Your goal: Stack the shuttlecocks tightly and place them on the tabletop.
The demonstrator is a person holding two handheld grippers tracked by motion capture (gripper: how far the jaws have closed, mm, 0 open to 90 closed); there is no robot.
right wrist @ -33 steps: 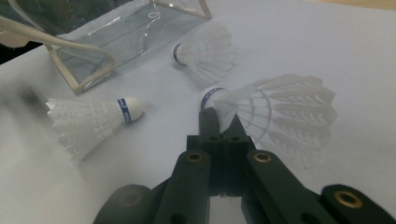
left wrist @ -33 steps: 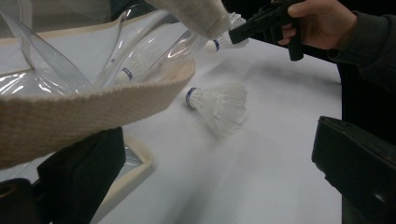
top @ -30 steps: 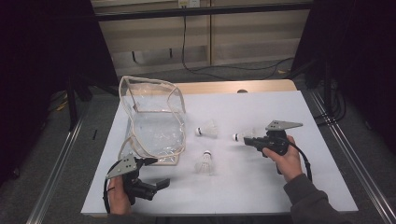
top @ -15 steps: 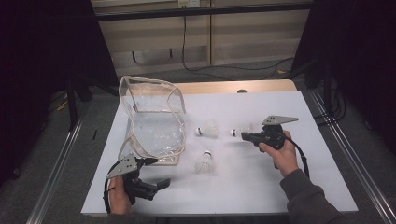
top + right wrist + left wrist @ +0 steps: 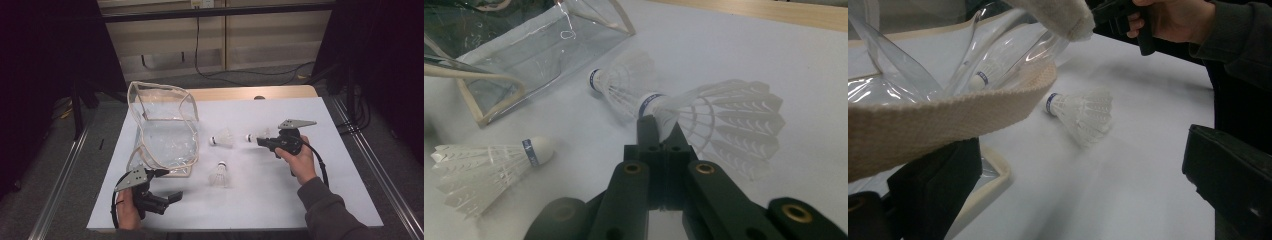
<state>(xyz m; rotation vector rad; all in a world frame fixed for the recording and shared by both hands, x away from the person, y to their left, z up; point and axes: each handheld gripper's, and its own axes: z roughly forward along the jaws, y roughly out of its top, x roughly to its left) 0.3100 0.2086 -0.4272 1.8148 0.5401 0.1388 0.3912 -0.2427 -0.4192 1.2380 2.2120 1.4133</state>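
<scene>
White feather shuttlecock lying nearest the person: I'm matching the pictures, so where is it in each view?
High view: shuttlecock at centre, right of the clear, beige-edged plastic bag.
Left gripper view: centre, beside the bag's strap.
Right gripper view: lower left.
Shared landmark: the bag.

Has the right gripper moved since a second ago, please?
Yes. The right gripper, shut on a shuttlecock, has shifted left towards the clear bag in the high view.
</scene>
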